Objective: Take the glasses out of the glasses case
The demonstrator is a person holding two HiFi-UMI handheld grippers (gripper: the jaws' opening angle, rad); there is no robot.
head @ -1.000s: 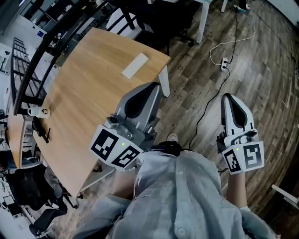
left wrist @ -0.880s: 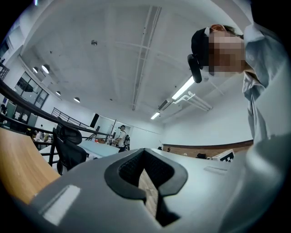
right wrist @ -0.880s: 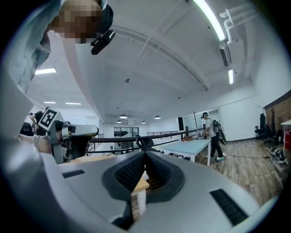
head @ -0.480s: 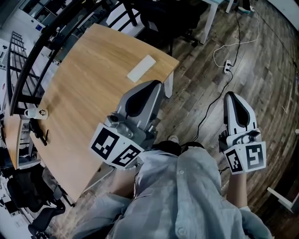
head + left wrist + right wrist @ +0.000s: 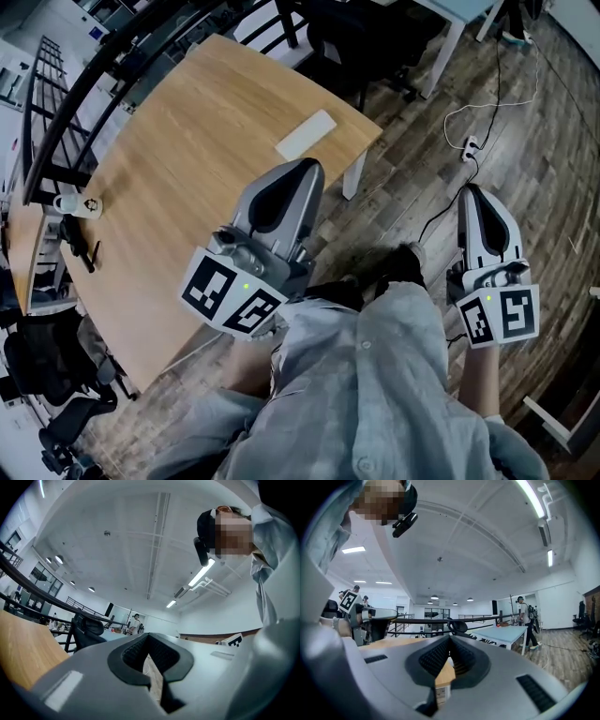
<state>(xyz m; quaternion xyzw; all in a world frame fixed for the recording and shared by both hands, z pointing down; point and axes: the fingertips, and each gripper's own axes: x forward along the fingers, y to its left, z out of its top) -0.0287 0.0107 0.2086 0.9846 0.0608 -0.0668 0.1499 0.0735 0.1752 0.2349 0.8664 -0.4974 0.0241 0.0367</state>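
Both claws read shut and empty to me; the glasses case (image 5: 306, 135) lies on the surface (image 5: 169, 169) ahead of the left claw (image 5: 302, 172), long axis oblique to it, with the right claw (image 5: 472, 194) well apart.

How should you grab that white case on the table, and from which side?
Probably across its narrow width, near the middle. The case lies flat and is long and thin, so only the short way should fit between the jaws. It sits close to a corner of the table, so coming down from above on that side looks easiest.
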